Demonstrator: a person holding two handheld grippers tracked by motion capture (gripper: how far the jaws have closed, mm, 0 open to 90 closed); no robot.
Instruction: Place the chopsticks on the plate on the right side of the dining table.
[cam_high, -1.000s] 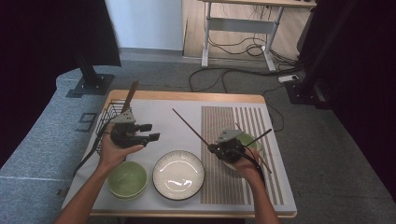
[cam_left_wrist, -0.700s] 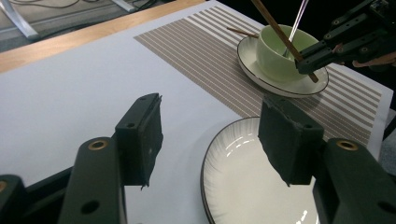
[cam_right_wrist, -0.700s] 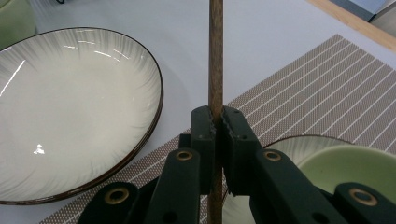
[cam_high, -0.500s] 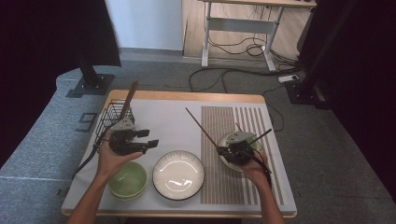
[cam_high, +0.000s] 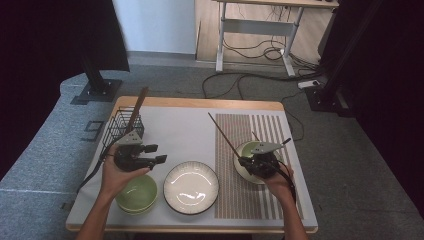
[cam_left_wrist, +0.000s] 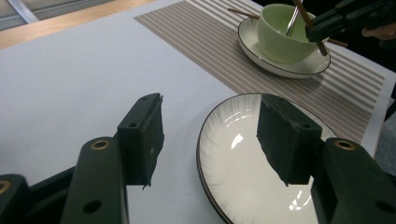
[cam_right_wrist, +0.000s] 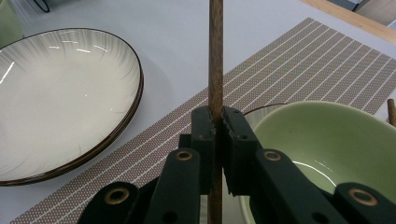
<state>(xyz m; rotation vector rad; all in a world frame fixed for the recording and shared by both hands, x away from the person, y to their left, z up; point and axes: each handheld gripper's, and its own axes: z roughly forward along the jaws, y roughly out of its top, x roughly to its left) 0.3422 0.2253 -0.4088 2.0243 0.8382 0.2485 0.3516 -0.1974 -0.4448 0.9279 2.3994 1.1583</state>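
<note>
Two bowls and a plate share the desk (cam_high: 185, 125): a green bowl (cam_high: 136, 194) near its front left, a white ribbed plate (cam_high: 191, 187) just beside it, and a pale green cup-like bowl (cam_high: 248, 151) resting on a saucer (cam_left_wrist: 285, 70) on the striped placemat (cam_high: 245, 200) at the right. A black wire basket (cam_high: 121, 129) stands at the back left with a dark wooden handle leaning out of it.

The right gripper (cam_right_wrist: 217, 122) hovers over the bowl on the saucer, its fingers pinched on a long brown chopstick (cam_high: 225, 136). From the high view the stick's long axis runs diagonally, its free end pointing up and toward the far left of the placemat. A second stick, probably its twin, seems to lie across the saucer, though it is too thin to read well.

The left gripper (cam_left_wrist: 210, 140) hangs above the bare desk next to the white plate; its fingers are spread wide with nothing between them, having just narrowed slightly. Nothing blocks the way between the plate and the saucer.
</note>
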